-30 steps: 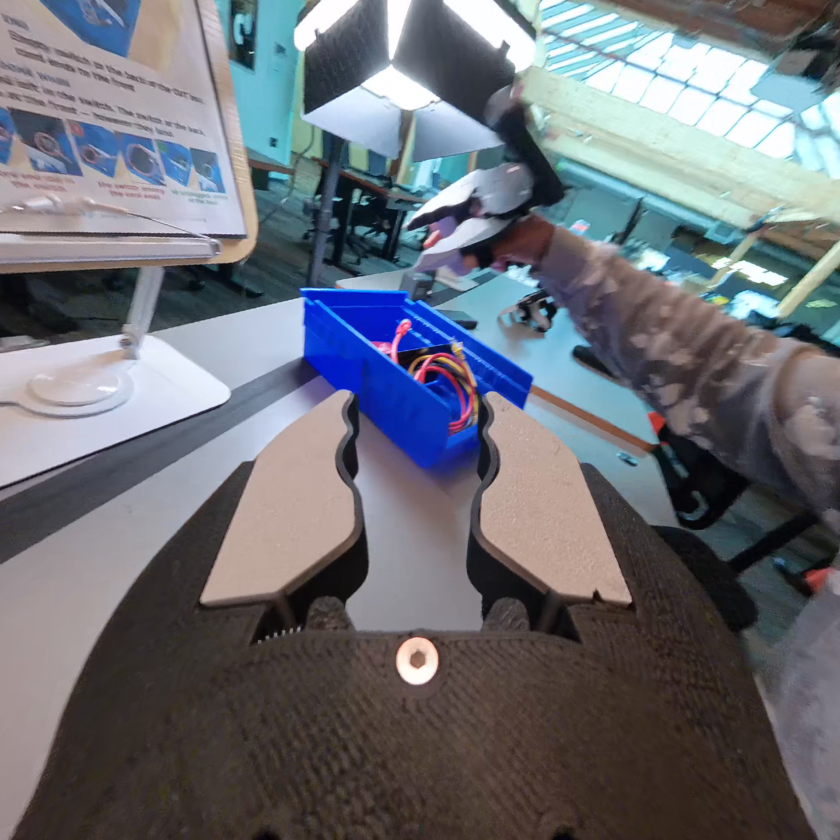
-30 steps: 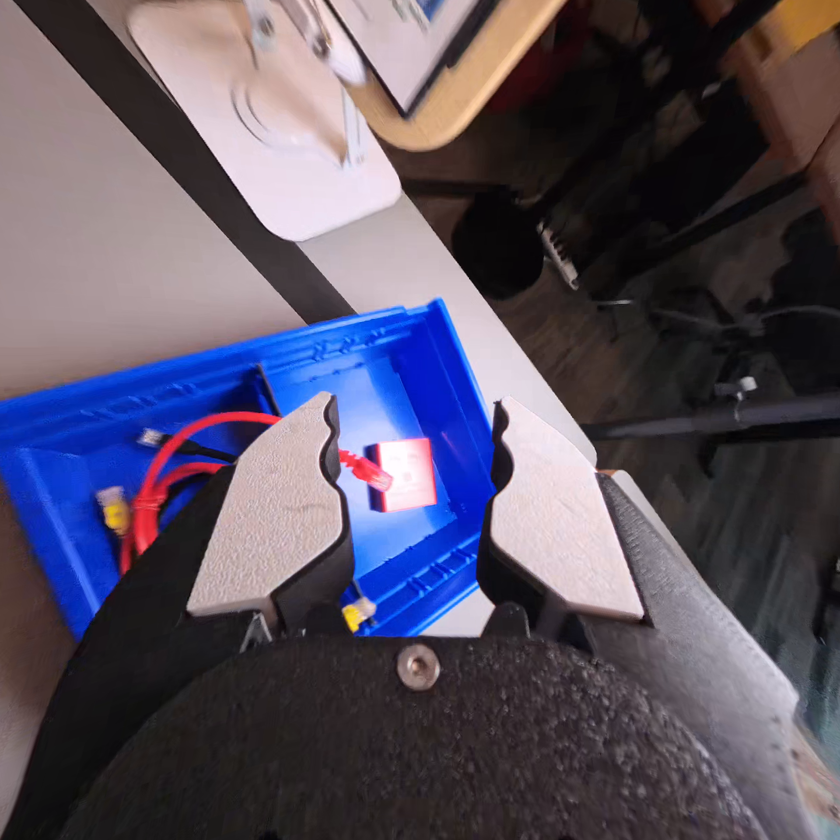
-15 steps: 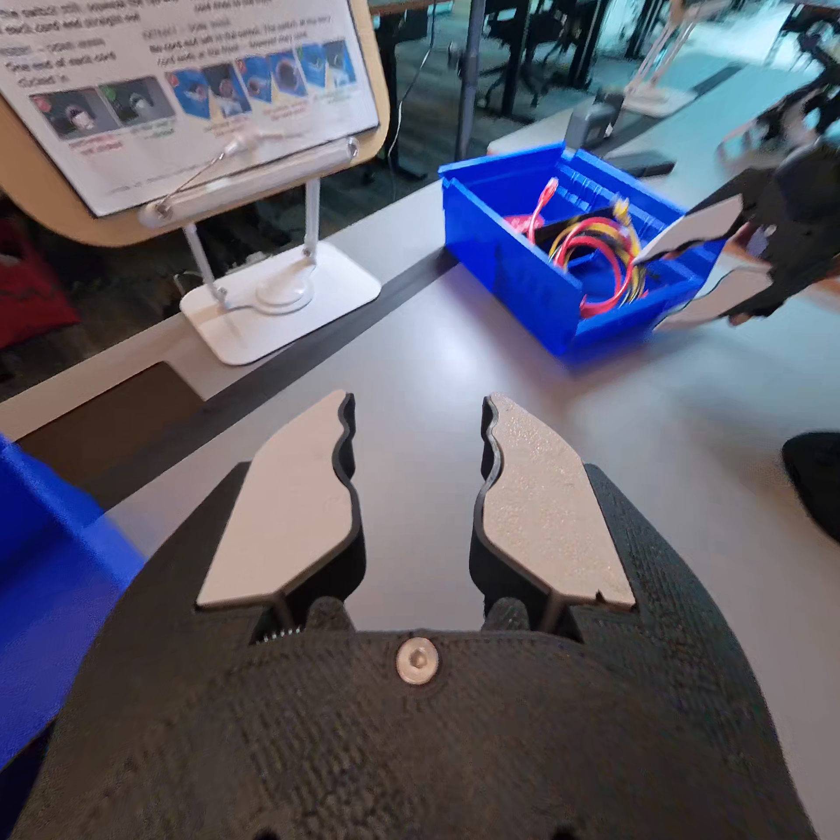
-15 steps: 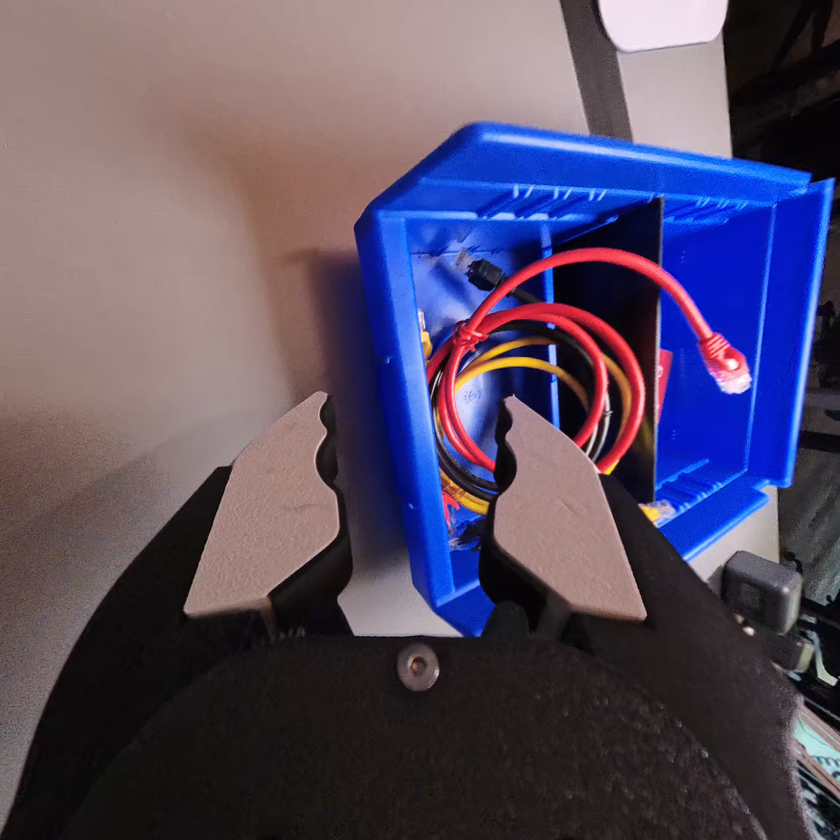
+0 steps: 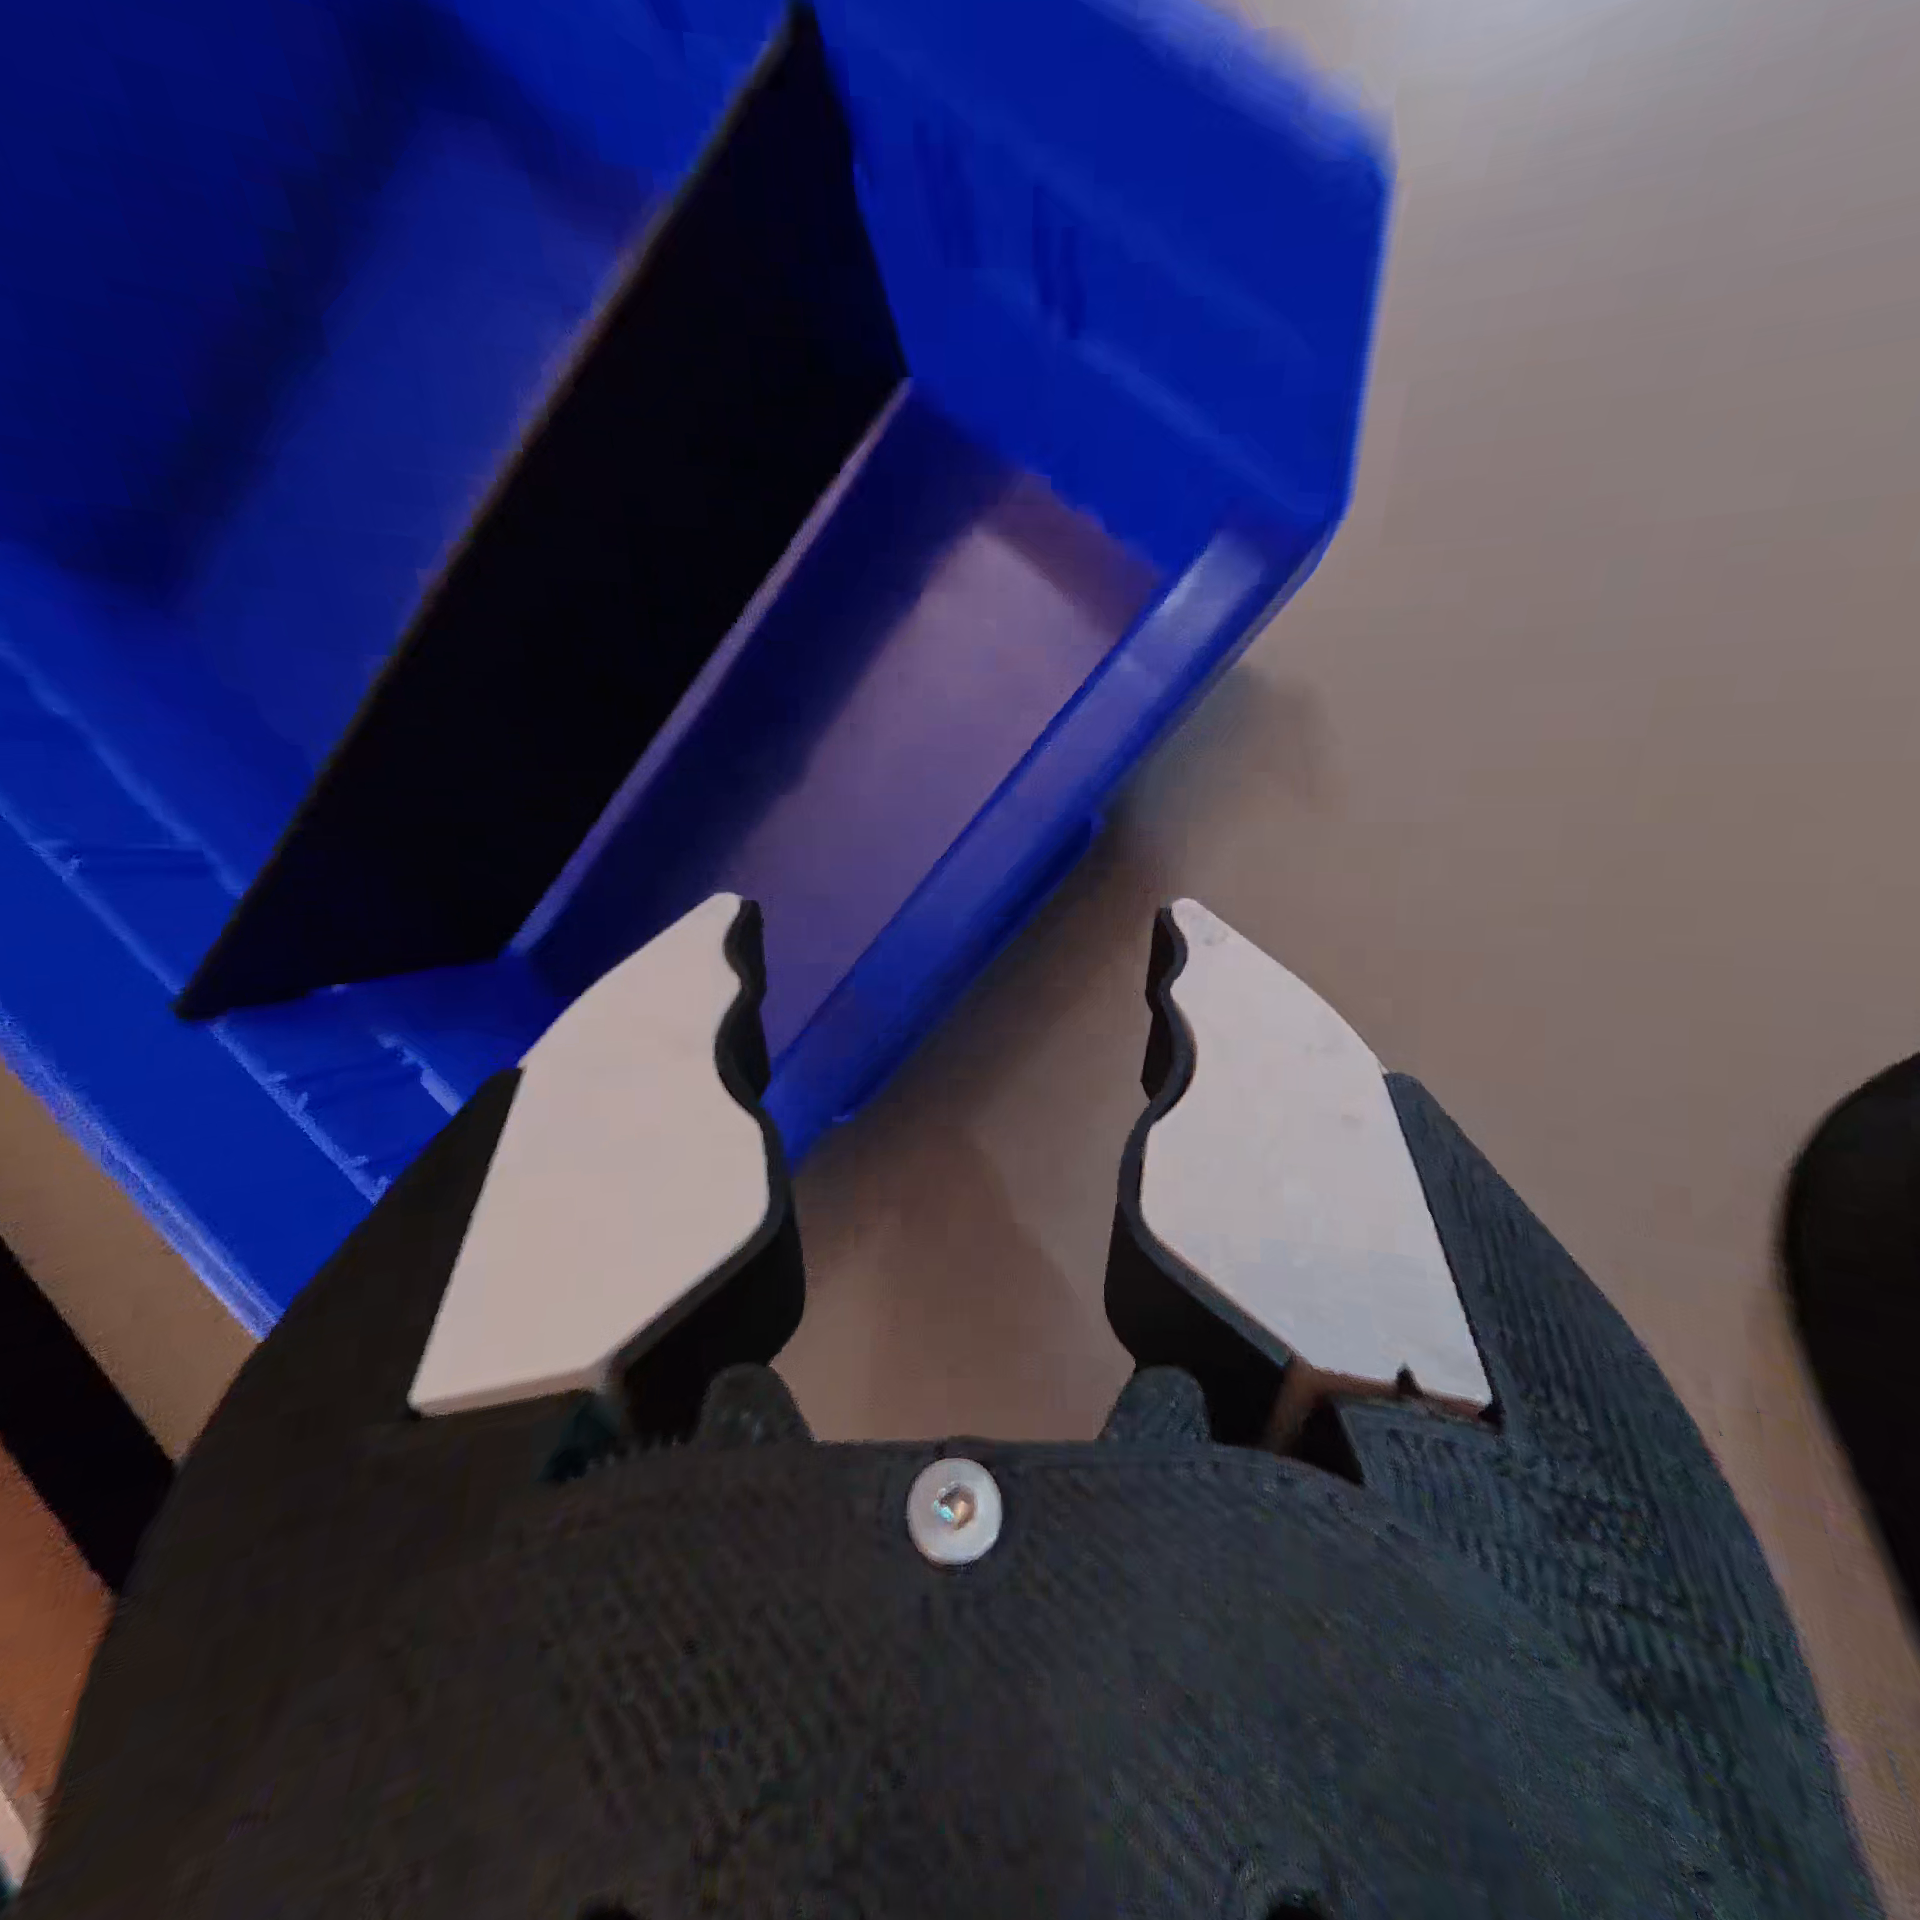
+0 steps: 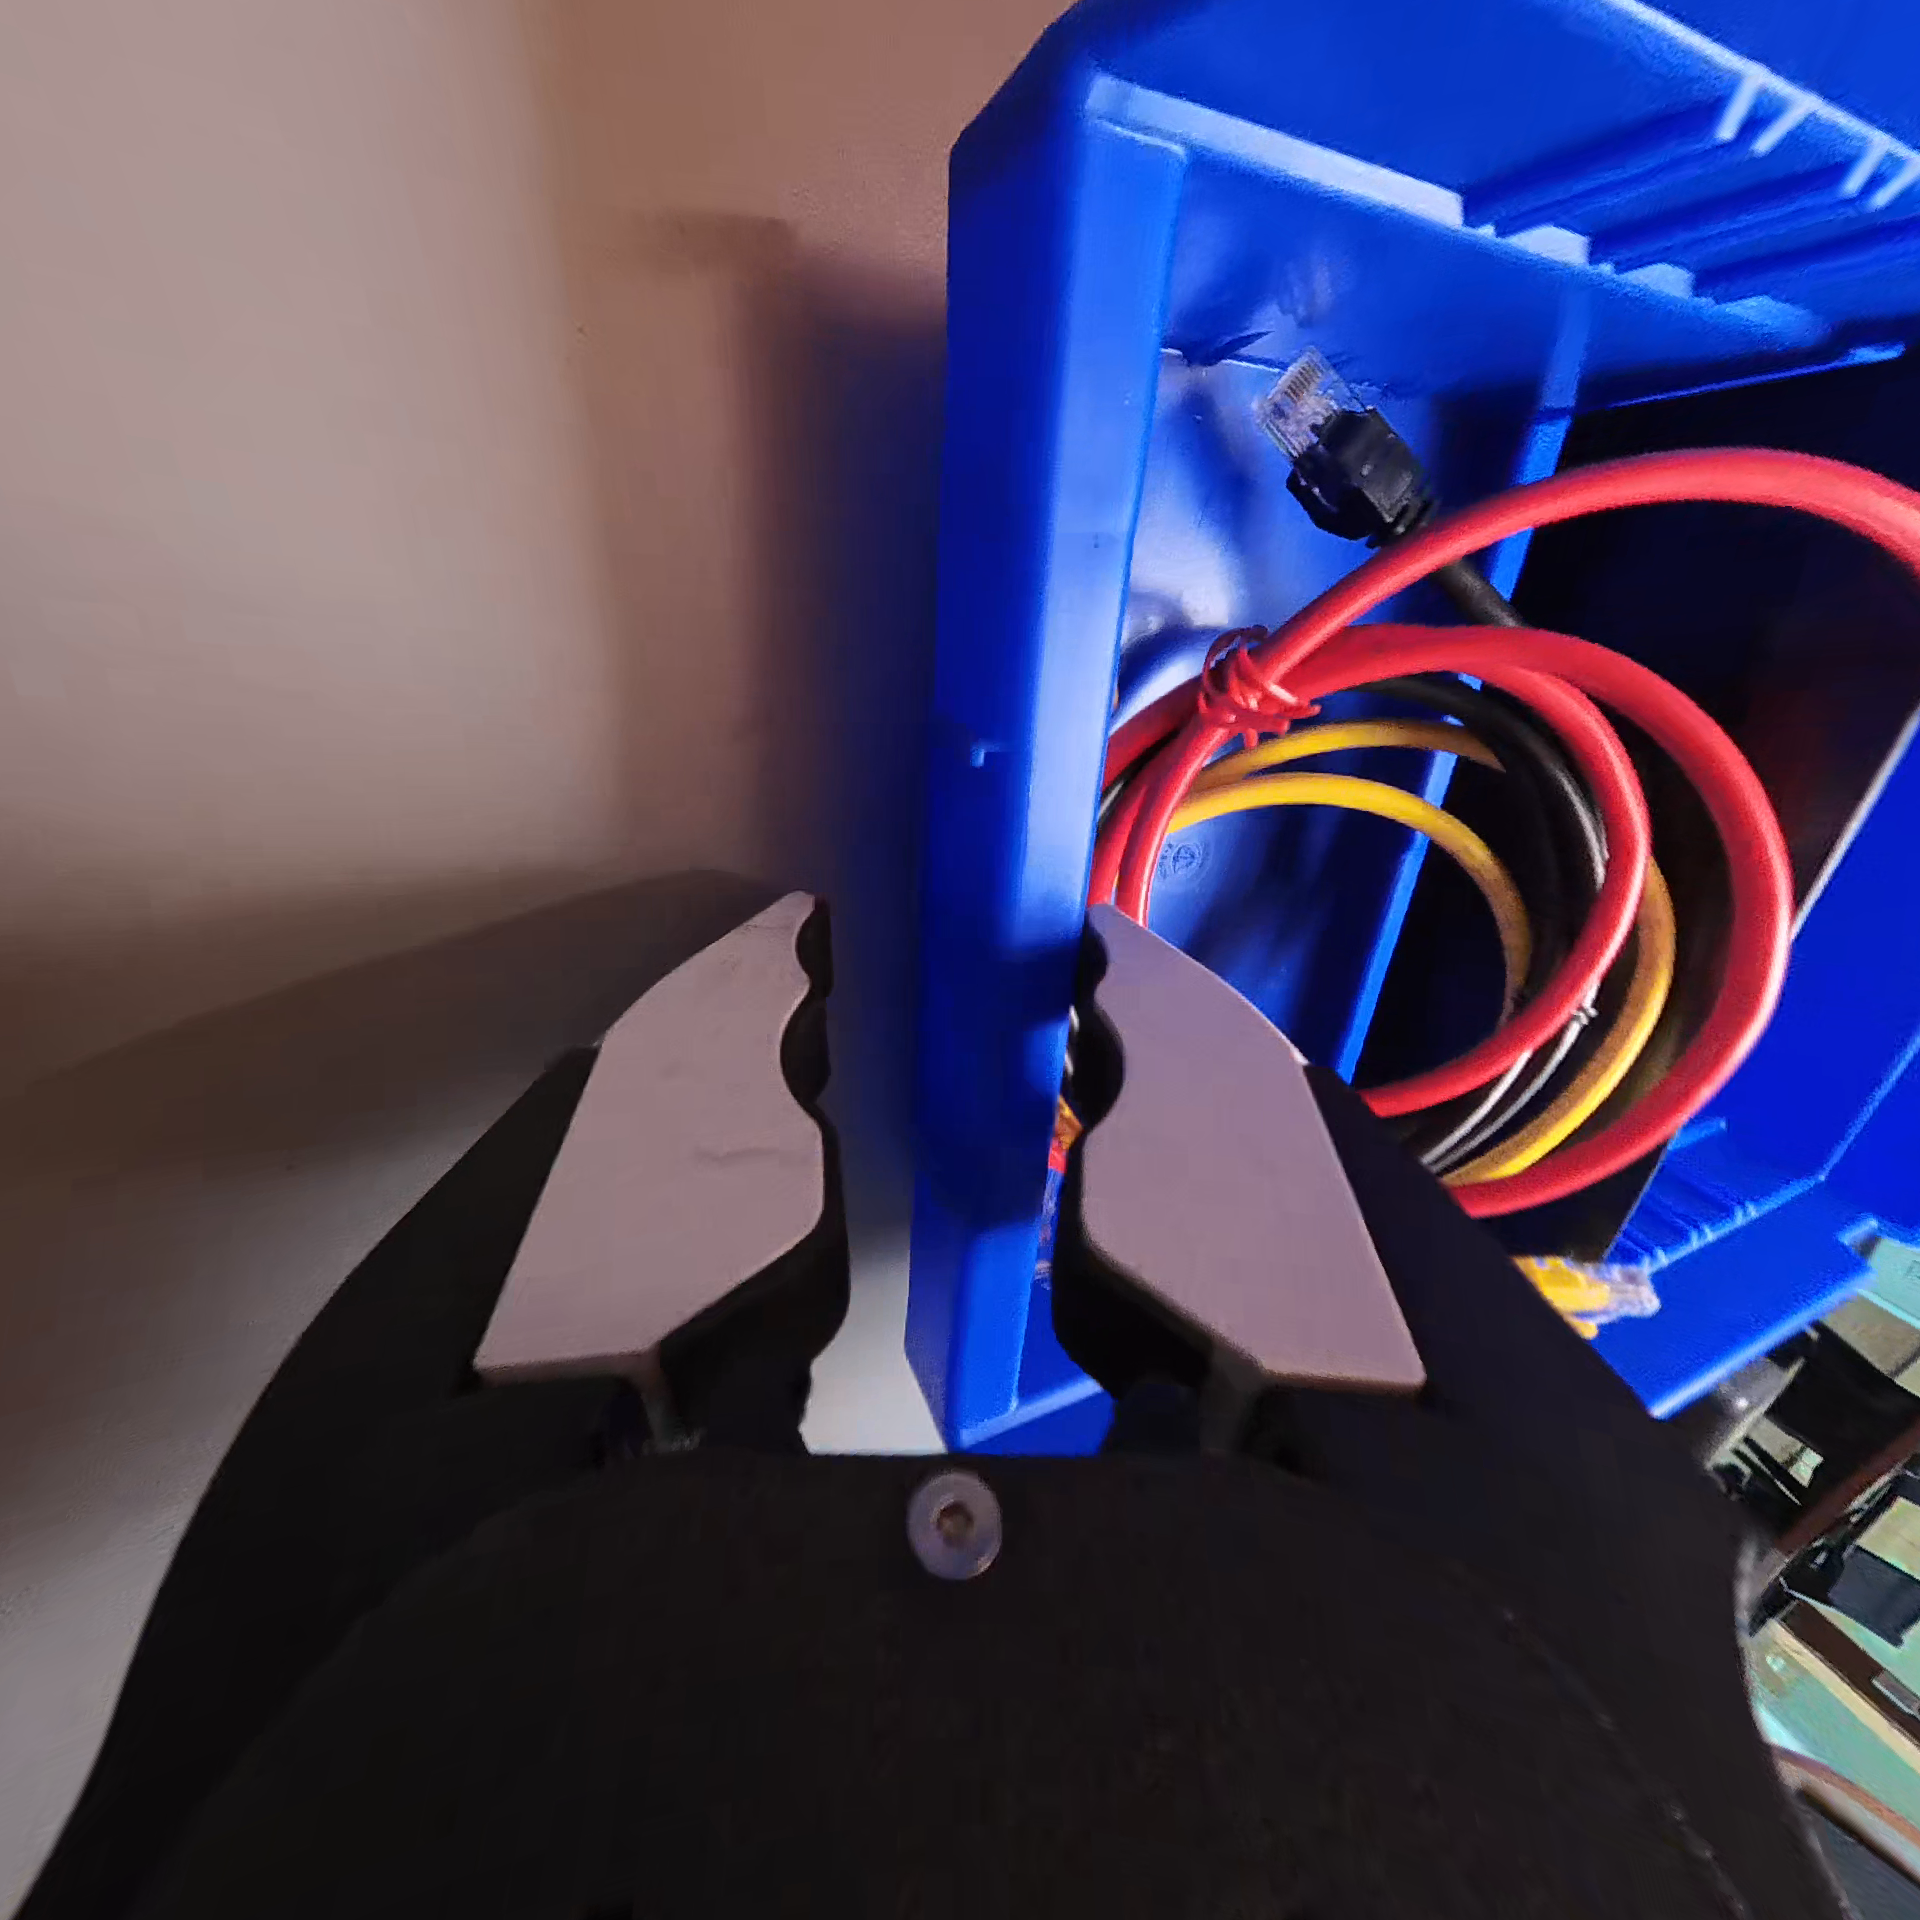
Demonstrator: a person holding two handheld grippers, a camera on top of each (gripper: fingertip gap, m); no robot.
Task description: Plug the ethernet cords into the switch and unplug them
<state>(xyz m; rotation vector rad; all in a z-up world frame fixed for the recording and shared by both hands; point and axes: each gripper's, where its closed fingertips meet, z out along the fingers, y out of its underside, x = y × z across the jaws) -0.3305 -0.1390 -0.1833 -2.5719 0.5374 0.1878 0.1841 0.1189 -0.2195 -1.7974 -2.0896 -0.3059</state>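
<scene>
A: Right wrist view: the coiled ethernet cords [image 6: 1621,935], red, yellow and black, lie inside a blue bin [image 6: 1039,520], in the near compartment. A black plug [image 6: 1351,468] with a clear tip rests against the bin's inner wall, and a yellow plug [image 6: 1579,1299] lies at the lower edge.

B: And the right tool [image 6: 951,935]?

A: Its fingers stand on both sides of the bin's end wall, one outside and one inside. On the outer side there is a gap between the finger and the wall, so it is spread, not pinching. The bin stands on a pale counter [image 6: 312,520].

B: What does the left wrist view give?

A: Another blue bin [image 5: 1143,416], with a black divider [image 5: 582,623] across it. The compartments I can see hold nothing. The left tool [image 5: 956,925] is spread wide, above the bin's near corner and the counter [image 5: 1610,520], and holds nothing. The picture is a little blurred.

B: The switch?

A: I cannot find it in either view.
</scene>
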